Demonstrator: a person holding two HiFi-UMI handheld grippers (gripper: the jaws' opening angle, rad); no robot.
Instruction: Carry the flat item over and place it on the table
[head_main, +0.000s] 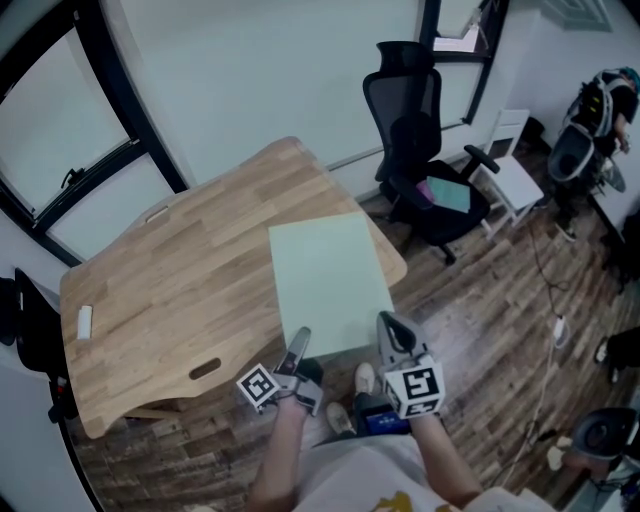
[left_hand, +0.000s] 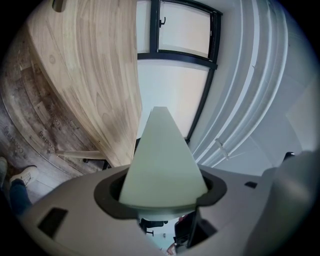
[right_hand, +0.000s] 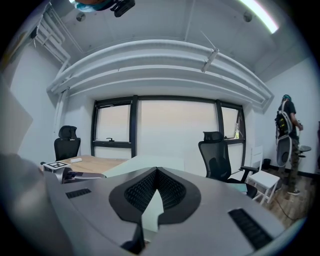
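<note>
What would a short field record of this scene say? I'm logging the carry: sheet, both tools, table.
item: pale green flat sheet, held level
left tool: shut on sheet's near edge
right tool: shut on sheet's near edge
position: partly over corner of wooden table, partly over floor
released: no
nearby: black office chair

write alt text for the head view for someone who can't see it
Seen from above, a person grips the near edge of a pale green sheet with the left gripper and the right gripper, holding it out flat over the right edge of a light wooden table. A black office chair stands beyond on the dark plank floor.
</note>
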